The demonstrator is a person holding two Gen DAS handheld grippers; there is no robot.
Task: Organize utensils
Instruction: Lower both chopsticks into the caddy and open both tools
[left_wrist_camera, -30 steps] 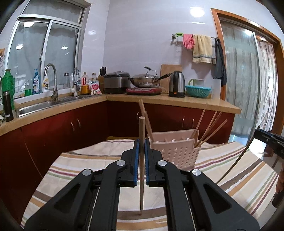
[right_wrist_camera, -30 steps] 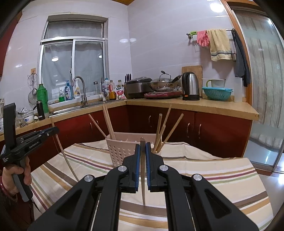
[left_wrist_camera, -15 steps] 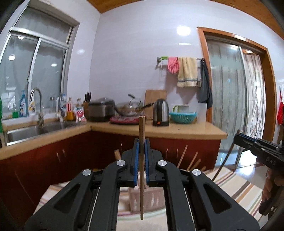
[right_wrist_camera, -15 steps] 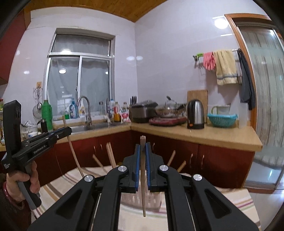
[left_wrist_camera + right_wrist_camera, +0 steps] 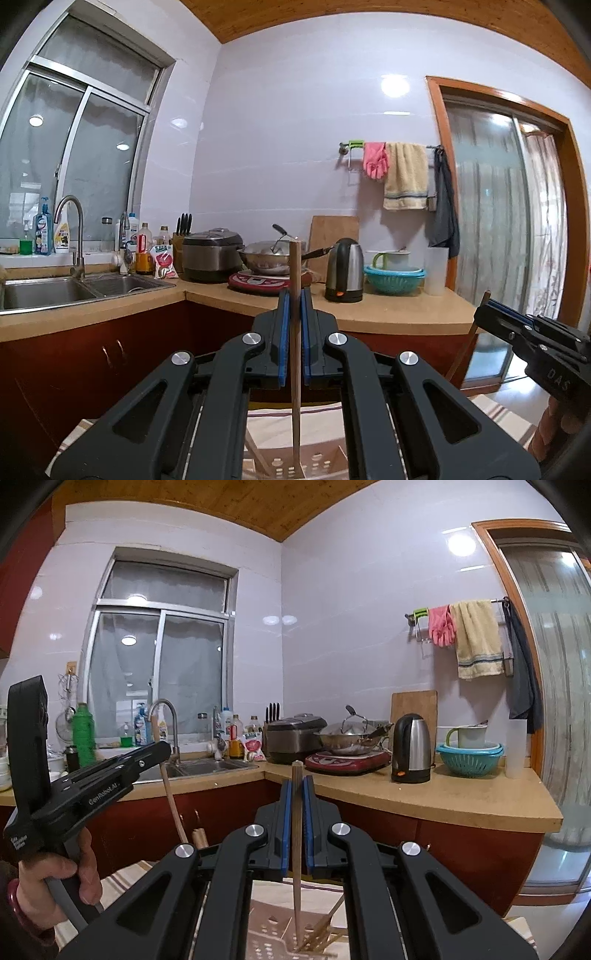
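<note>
My left gripper point(image 5: 295, 295) is shut on a wooden chopstick point(image 5: 294, 387) that stands upright between its blue pads. Its lower tip hangs over the pale perforated utensil basket point(image 5: 317, 461) at the bottom edge. My right gripper point(image 5: 297, 782) is shut on a second upright chopstick point(image 5: 296, 886), whose tip points into the basket point(image 5: 266, 930) beside several leaning chopsticks point(image 5: 325, 928). Each view shows the other gripper level and off to the side: the right gripper point(image 5: 484, 314) at the right, the left gripper point(image 5: 164, 747) at the left with a hand point(image 5: 74, 871) on its grip.
A striped tablecloth point(image 5: 122, 878) covers the table under the basket. Behind it runs an L-shaped counter point(image 5: 388, 314) with a sink point(image 5: 74, 291), rice cooker point(image 5: 212, 254), wok point(image 5: 266, 258), kettle point(image 5: 345, 269) and teal colander point(image 5: 393, 278). A glass door point(image 5: 491, 240) stands at the right.
Both grippers have risen with their chopsticks still clamped. The basket and table have dropped to the bottom edge of both views, and more wall and ceiling show.
</note>
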